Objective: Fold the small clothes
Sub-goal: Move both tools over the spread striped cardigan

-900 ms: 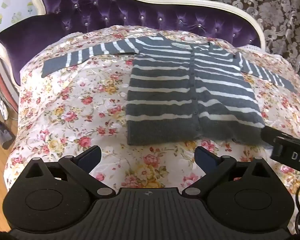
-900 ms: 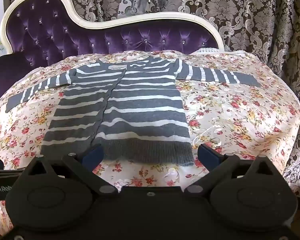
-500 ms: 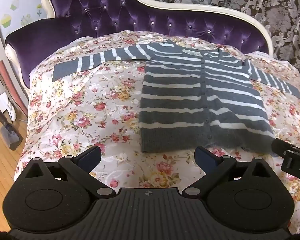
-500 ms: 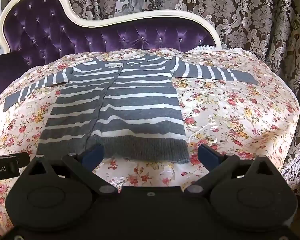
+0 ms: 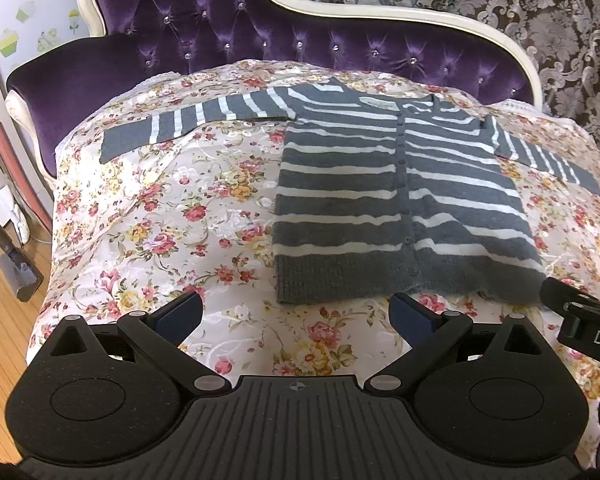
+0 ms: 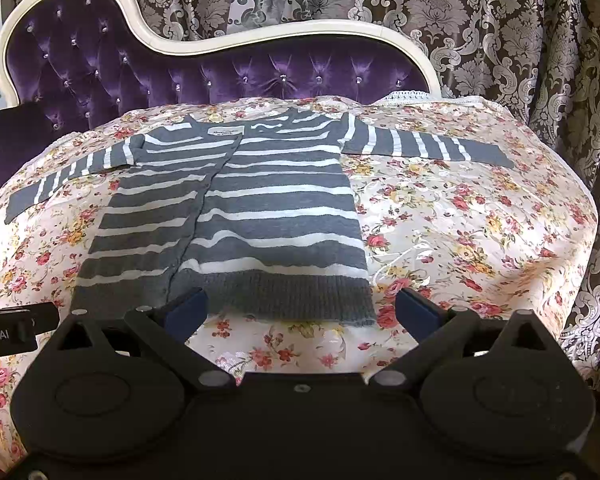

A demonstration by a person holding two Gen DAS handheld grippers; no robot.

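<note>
A small grey cardigan with white stripes [image 5: 384,196] lies flat and buttoned on a floral sheet, both sleeves spread out sideways. It also shows in the right wrist view [image 6: 244,216]. My left gripper [image 5: 296,314] is open and empty, just in front of the hem's left part. My right gripper [image 6: 302,308] is open and empty, with its left fingertip over the hem's edge. The right gripper's body [image 5: 584,320] shows at the right edge of the left wrist view.
The floral sheet [image 5: 160,216] covers a purple tufted sofa [image 6: 140,68] with a cream frame. Patterned curtains [image 6: 520,40] hang behind. A wooden floor and a vacuum head [image 5: 16,268] lie to the left.
Both grippers have pulled back and risen a little from the cardigan's hem, so more of the sofa shows. Both stay open. The cardigan has not moved.
</note>
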